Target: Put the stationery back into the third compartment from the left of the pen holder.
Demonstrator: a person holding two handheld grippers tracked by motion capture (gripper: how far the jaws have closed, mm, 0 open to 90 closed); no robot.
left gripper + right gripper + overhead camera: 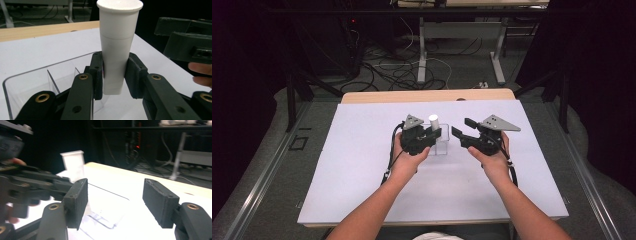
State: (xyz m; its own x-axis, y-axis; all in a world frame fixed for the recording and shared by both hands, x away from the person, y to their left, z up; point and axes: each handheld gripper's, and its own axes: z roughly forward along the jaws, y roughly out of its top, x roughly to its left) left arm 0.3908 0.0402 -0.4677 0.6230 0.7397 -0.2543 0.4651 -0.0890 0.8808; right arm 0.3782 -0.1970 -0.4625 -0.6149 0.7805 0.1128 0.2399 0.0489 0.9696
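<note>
White plastic tube (117, 42) stands upright between the jaws of the left gripper (113, 72), which clamp its lower part above the clear divided box (30, 77), near the middle of the table (362, 190). Just beside it, the right gripper (115, 202) stands wide with nothing in it.

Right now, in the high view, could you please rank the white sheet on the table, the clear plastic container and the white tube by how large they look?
1. White sheet, by far the largest.
2. Clear plastic container, partly hidden behind the left tongs.
3. White tube, smallest; its lower part is hidden.
</note>
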